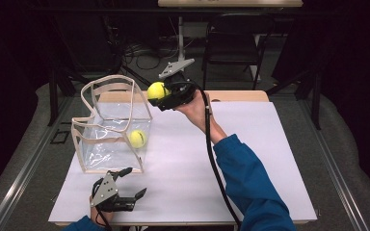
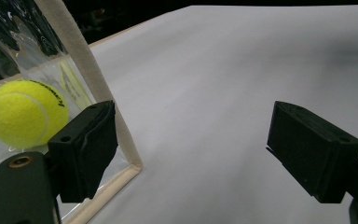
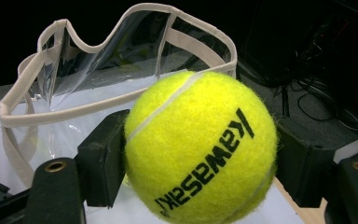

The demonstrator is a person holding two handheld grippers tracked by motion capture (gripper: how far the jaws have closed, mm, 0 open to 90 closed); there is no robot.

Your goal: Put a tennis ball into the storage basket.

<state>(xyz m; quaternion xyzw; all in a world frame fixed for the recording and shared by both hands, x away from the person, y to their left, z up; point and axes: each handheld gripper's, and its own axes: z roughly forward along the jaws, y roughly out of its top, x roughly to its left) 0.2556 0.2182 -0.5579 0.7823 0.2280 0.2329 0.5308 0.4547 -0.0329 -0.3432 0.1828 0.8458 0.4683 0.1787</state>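
Resting on the white tabletop (image 1: 250, 144): a clear bag (image 1: 111, 127) holding one tennis ball (image 1: 138, 138). Reaching forward, raised over the bag's rim: right gripper (image 1: 166, 98), fingers clamping a second tennis ball (image 1: 156, 90). Lying low just beside the bag's near corner: left gripper (image 1: 132, 182), fingers spread wide, gripping nothing.

The right gripper (image 1: 160, 97) is held up high near the top middle of the high view, its jaws squeezed tight on a tennis ball (image 1: 156, 90). The left gripper (image 1: 132, 181) sits low at the bottom left, jaws spread wide.
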